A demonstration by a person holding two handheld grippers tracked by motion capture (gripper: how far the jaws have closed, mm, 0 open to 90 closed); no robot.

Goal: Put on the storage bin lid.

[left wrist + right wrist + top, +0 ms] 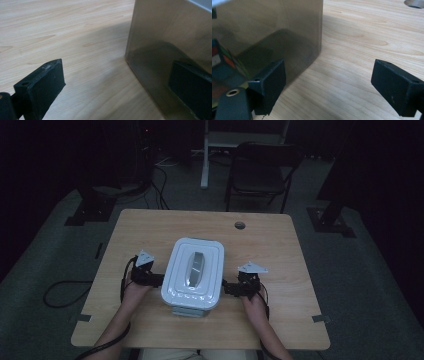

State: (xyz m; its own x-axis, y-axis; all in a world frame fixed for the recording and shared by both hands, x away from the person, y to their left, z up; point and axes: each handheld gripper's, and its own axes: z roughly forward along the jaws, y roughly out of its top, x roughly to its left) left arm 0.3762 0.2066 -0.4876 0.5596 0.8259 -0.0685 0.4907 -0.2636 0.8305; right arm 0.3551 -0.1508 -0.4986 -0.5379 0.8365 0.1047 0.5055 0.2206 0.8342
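Note:
A rectangular container with a white lid point(180, 285) and a grey handle point(196, 269) stands on the wooden table point(150, 225), near its front middle. My left gripper point(152, 279) is at the container's left side and my right gripper point(231, 288) at its right side. In the left gripper view the left gripper point(119, 68) is open, one jaw over bare table and the other in front of the shiny container wall point(170, 37). The right gripper point(330, 72) is also open and holds nothing, with one jaw before the reflective wall point(269, 27). Whether any jaw touches the wall is unclear.
A round cable hole point(240, 225) sits at the table's far edge, also seen as the hole point(414, 3) in the right gripper view. A dark folding chair point(260, 170) stands beyond the table. A cable loop point(60, 295) lies on the floor at left.

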